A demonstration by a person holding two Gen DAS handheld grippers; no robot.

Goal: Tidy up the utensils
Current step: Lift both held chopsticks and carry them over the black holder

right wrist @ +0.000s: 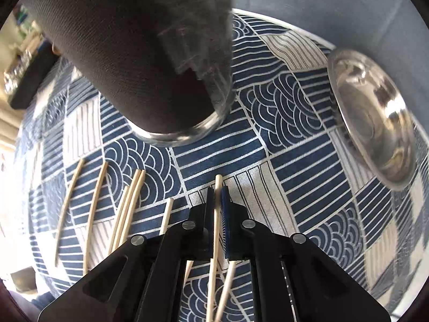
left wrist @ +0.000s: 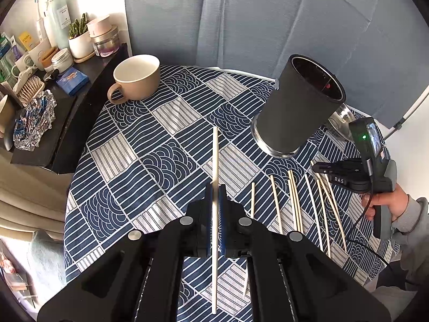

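Where jaws clamp, right gripper [right wrist: 217, 196] hides chopstick [right wrist: 216, 230] middle.

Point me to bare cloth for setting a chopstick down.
Free: the cloth between the mug, the black holder and the left hand-held gripper. Also between holder and steel bowl. Crowded: the loose chopsticks below the holder, under the right hand-held gripper.

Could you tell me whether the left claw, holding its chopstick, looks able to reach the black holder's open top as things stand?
Probably yes. The left claw grips one chopstick, and only bare tablecloth lies between it and the black holder, whose mouth is open; the right claw sits off to the side.
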